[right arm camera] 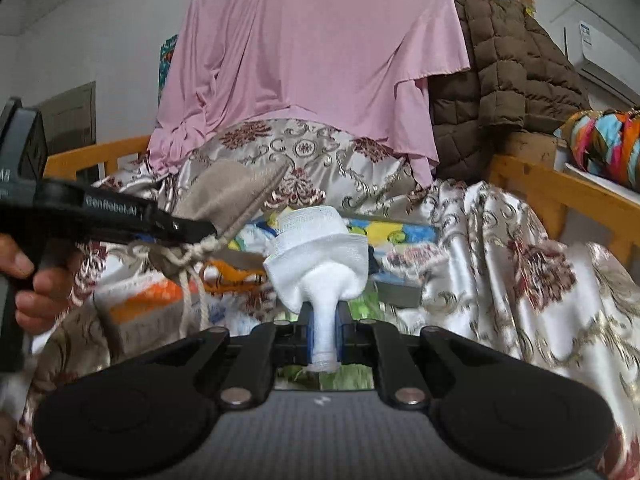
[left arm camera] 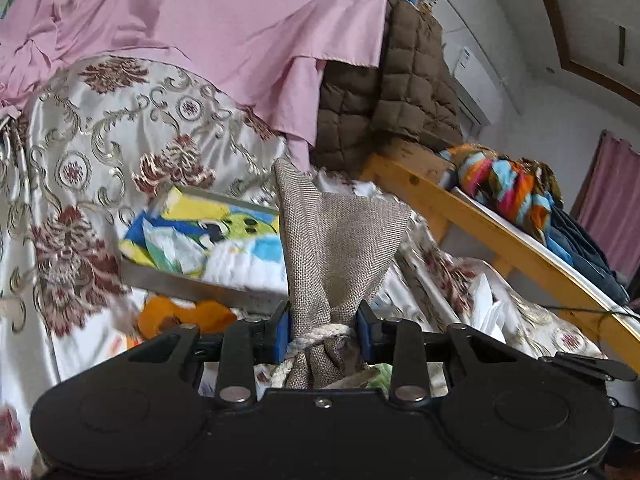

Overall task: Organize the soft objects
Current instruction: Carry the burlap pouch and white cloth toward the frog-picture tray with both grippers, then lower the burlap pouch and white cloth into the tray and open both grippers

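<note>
We find a home bedroom: a wooden bed frame (right arm camera: 532, 184), a floral satin bedspread (left arm camera: 120, 120), a pink sheet (right arm camera: 320, 60) draped over bedding, and a wall-mounted air conditioner (left arm camera: 478, 88).

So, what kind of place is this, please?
Most likely a bedroom in a home. A wooden bed frame holds floral satin bedding, a pink sheet is draped behind, and an air conditioner hangs on the wall.

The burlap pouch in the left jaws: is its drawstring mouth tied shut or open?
Shut. A pale cord cinches the burlap pouch at its neck, where the left gripper clamps it.
</note>
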